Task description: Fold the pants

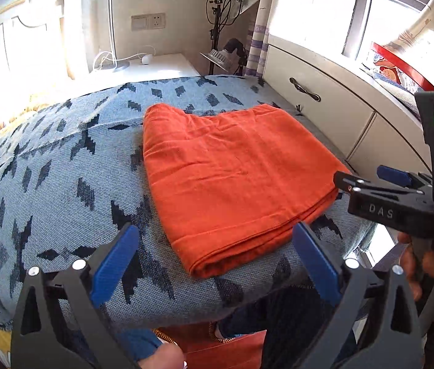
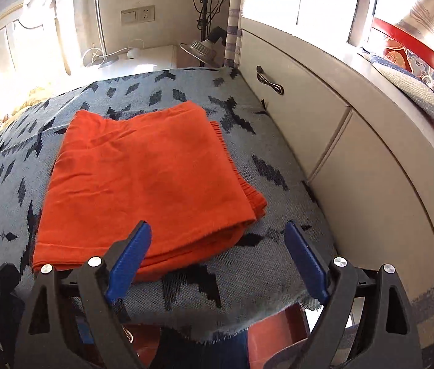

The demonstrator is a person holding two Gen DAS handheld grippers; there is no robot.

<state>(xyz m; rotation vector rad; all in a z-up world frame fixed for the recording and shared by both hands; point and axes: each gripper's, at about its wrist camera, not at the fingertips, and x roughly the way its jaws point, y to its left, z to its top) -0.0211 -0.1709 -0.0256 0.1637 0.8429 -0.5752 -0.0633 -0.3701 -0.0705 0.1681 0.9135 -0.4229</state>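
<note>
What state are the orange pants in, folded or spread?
Folded: orange pants lie as a compact rectangle, stacked layers visible at the near edge.

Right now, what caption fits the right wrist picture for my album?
Open right tongs hover near folded orange pants on a patterned blue blanket.

Orange pants (image 1: pixel 232 166) lie on a grey-blue blanket (image 1: pixel 63 169) patterned with dark navy zigzag shapes.
</note>
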